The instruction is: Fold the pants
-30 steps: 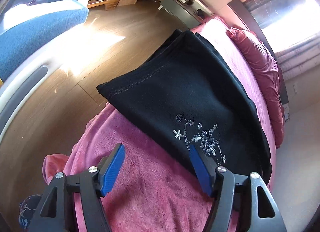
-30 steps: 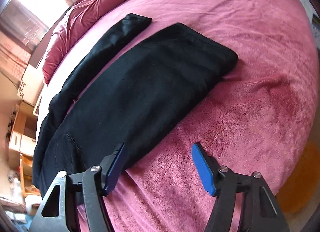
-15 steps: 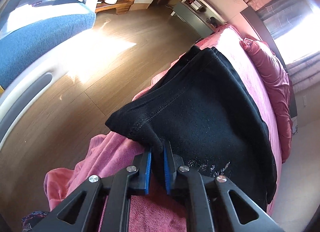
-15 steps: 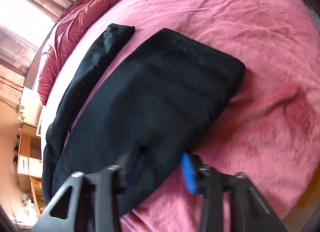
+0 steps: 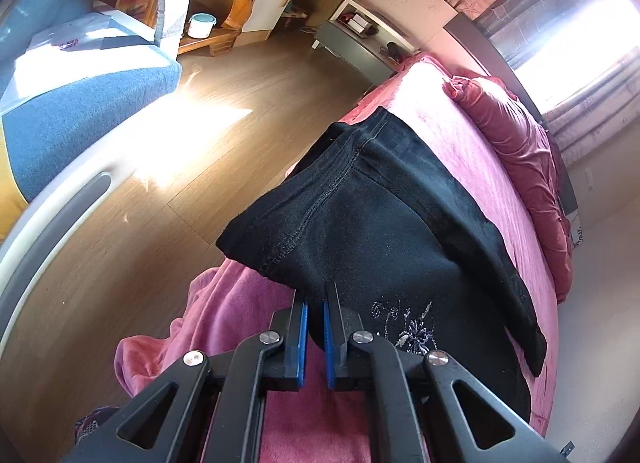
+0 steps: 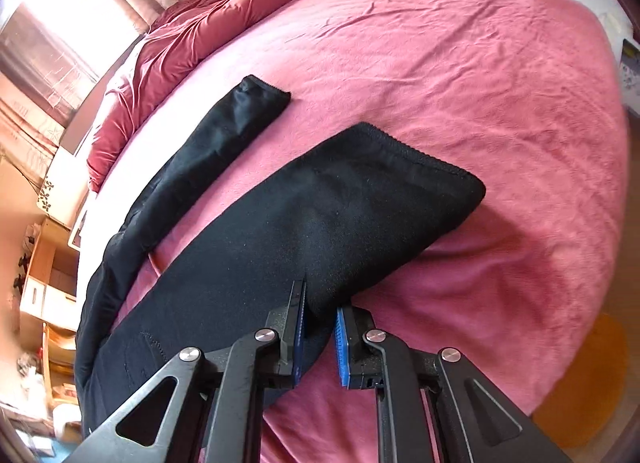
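Black pants lie on the pink bed blanket, with a pale flower embroidery near the waist. My left gripper is shut on the waist edge, which is lifted off the blanket. In the right wrist view the near leg runs away from me and the other leg lies apart to its left. My right gripper has its jaws closing on the near leg's side edge, and the cloth is pinched between its blue pads.
A dark red duvet is bunched at the head of the bed. The wooden floor, a blue sofa and a grey nightstand lie beyond the bed's left edge. An orange rug shows at lower right.
Both grippers went from wide open to closed on the pants' near edge. Both have since risen, pulling the cloth up off the blanket.
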Tool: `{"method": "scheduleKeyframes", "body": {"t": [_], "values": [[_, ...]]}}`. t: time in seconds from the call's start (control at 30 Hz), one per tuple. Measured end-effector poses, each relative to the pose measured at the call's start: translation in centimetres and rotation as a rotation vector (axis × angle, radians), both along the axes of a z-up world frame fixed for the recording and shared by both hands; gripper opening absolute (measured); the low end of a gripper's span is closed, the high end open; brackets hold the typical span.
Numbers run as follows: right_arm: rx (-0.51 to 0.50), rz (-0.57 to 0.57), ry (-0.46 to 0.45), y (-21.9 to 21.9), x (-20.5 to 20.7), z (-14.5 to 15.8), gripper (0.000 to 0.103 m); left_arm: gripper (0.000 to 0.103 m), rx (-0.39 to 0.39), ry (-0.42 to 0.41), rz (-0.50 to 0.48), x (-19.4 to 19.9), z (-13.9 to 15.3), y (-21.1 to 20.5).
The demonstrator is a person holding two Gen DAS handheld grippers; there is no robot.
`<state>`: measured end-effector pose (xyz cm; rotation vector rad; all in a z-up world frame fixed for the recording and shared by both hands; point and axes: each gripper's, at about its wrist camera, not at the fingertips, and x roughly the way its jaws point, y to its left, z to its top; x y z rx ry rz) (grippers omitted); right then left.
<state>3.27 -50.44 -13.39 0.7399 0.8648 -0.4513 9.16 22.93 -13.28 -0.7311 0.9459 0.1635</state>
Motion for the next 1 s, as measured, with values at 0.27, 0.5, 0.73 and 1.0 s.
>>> {"method": "scheduleKeyframes", "body": {"t": [0.27, 0.5, 0.73, 1.0], "values": [[-0.021, -0.024, 0.071, -1.4, -3.3, -1.2, 0.013, 0.006, 0.012, 0.058, -0.030, -5.1, -1.2, -0.9], [-0.007, -0.040, 0.105, -1.8, -3.9, -2.5, 0.013, 0.010, 0.031, 0.120, -0.060, -6.9, -2.5, -1.5], [-0.086, -0.073, 0.125, -2.2, -3.9, -0.9, 0.034, 0.026, 0.110, 0.086, -0.009, -6.9, 0.5, 0.4], [-0.221, 0.014, 0.044, 1.5, -2.5, 3.9, 0.051, 0.027, 0.075, -0.004, -0.017, -1.4, 3.4, 1.7]]}}
